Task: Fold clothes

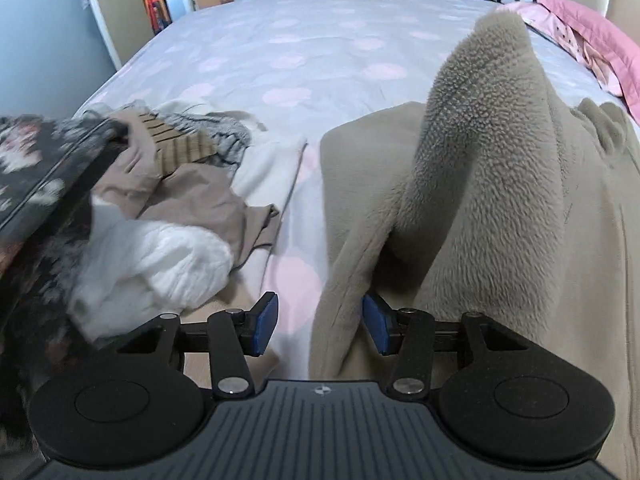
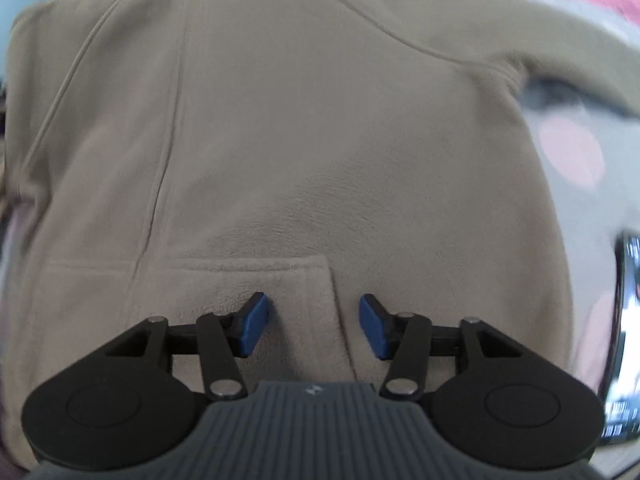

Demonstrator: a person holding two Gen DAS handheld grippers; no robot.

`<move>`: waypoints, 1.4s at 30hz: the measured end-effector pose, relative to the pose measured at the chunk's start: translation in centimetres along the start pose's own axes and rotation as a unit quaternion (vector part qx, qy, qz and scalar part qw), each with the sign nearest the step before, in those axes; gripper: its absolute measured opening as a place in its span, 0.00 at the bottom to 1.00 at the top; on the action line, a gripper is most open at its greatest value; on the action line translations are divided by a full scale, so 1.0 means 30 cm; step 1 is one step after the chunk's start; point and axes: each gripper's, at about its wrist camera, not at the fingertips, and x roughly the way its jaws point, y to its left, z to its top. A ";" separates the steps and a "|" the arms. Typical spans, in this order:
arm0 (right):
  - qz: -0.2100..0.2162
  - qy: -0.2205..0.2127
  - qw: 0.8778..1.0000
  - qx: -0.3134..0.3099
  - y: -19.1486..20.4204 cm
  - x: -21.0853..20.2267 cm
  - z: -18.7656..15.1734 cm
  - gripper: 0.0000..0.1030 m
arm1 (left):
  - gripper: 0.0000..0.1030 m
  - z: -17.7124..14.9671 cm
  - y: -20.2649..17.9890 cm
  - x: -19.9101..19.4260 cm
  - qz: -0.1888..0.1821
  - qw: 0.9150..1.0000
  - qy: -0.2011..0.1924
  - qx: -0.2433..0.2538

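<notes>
A beige fleece hoodie lies on the bed, one fuzzy part of it raised and draped in front of the left wrist camera. My left gripper is open, and the hoodie's near edge hangs between its blue pads without being pinched. In the right wrist view the same hoodie is spread flat and fills the frame. My right gripper hovers open just above the hoodie's front pocket, with nothing held.
A heap of other clothes, white, tan and grey, lies to the left on the dotted duvet. Dark floral fabric is at the far left. Pink pillows sit at the right. A dark object shows at the right edge.
</notes>
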 end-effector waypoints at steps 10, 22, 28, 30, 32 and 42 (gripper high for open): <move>-0.001 0.022 0.999 -0.023 0.043 0.082 -0.021 0.60 | 0.07 0.042 0.027 -0.110 0.007 0.996 -0.056 -0.067; -0.016 0.021 0.999 -0.028 0.064 0.073 -0.027 0.60 | 0.07 0.016 0.265 -0.588 0.001 0.949 -0.235 -0.212; -0.022 0.028 0.999 -0.016 0.067 0.071 -0.015 0.60 | 0.07 -0.077 0.266 -0.601 0.061 0.968 -0.183 -0.161; -0.022 0.030 0.999 -0.011 0.066 0.071 -0.011 0.60 | 0.07 -0.105 0.259 -0.525 0.084 0.977 -0.144 -0.135; -0.024 0.031 0.999 -0.011 0.066 0.070 -0.009 0.60 | 0.07 -0.129 0.253 -0.439 0.100 0.983 -0.103 -0.115; -0.008 0.023 1.000 0.005 0.050 -0.004 -0.021 0.58 | 0.48 -0.141 0.237 -0.394 0.057 0.991 -0.021 -0.120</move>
